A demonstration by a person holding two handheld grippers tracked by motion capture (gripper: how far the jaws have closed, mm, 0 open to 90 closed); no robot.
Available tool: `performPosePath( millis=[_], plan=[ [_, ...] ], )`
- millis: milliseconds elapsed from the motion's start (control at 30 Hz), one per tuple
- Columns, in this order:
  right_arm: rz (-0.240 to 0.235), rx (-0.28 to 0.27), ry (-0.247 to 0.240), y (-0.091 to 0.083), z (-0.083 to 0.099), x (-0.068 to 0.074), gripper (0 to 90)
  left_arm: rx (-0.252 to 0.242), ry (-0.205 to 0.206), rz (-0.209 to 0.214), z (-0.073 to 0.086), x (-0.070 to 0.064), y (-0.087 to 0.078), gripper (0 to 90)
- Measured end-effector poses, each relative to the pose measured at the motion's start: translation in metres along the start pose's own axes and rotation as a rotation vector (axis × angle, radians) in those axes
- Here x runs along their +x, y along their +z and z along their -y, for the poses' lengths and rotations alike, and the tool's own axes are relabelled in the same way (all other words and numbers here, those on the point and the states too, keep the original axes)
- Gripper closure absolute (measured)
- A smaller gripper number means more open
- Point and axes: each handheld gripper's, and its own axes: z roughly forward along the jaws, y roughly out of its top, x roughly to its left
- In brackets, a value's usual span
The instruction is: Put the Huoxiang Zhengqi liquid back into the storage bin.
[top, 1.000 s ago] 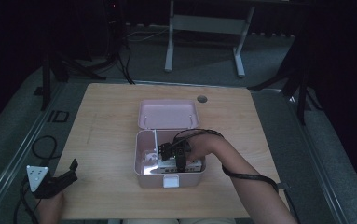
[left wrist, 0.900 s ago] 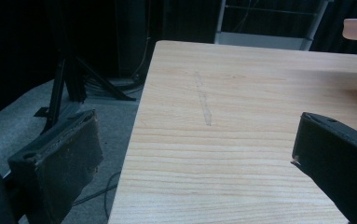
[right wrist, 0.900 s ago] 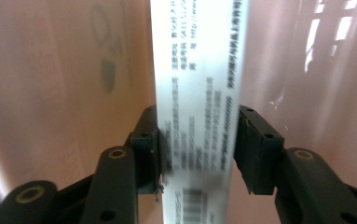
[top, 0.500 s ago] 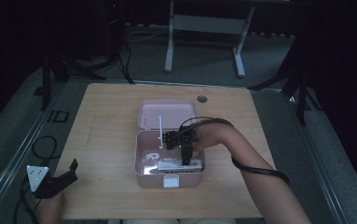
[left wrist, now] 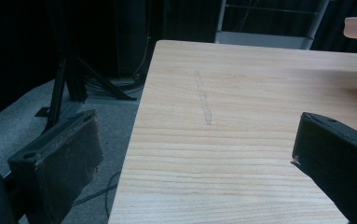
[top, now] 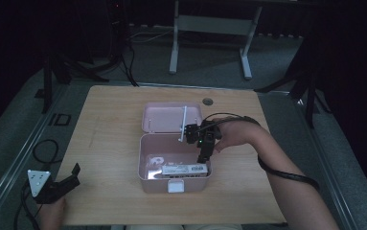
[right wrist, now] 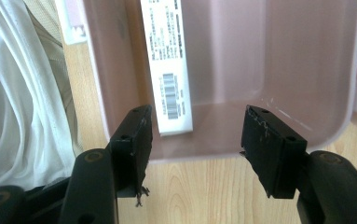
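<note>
An open pink box (top: 145, 165) stands mid-table with its lid (top: 164, 117) laid back flat behind it. A long white labelled carton (top: 183, 170) lies along the box's near wall; its barcode end (right wrist: 169, 65) reaches between my jaws. My right gripper (top: 204, 155) points down over the box's right end, open (right wrist: 197, 116) and holding nothing, one jaw on each side of the carton's end without touching it. My left gripper (top: 71, 176) rests at the table's front left corner, open (left wrist: 197, 126) over bare wood.
A small pale round thing (top: 157, 160) lies in the box's left part. A round cable hole (top: 207, 101) sits near the table's far edge. Dark stands and a white frame (top: 210, 24) are on the floor behind. The person's white garment (right wrist: 17, 93) is at the table's near edge.
My right gripper has moved right, from over the box's middle to its right end. The white carton lies still in the box. The left gripper has not moved.
</note>
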Motion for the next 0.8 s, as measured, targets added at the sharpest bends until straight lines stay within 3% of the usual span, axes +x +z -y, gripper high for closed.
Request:
performPosePath(
  millis=[400,633,733,800],
  plan=[
    [0.02,-0.072,0.057,-0.001,0.045,-0.01,40.5,0.0,0.003,-0.001,0.0,-0.001,0.0,1.6],
    [0.035,-0.14,0.117,0.012,0.074,-0.021,31.7,0.002,0.004,-0.001,0.0,0.0,0.0,1.6],
    [0.049,-0.193,0.169,0.025,0.091,-0.029,27.1,0.002,0.004,-0.001,0.0,0.0,0.0,1.6],
    [0.054,-0.231,0.197,0.032,0.099,-0.032,17.9,0.001,0.003,-0.001,0.0,0.0,0.0,1.6]
  ],
)
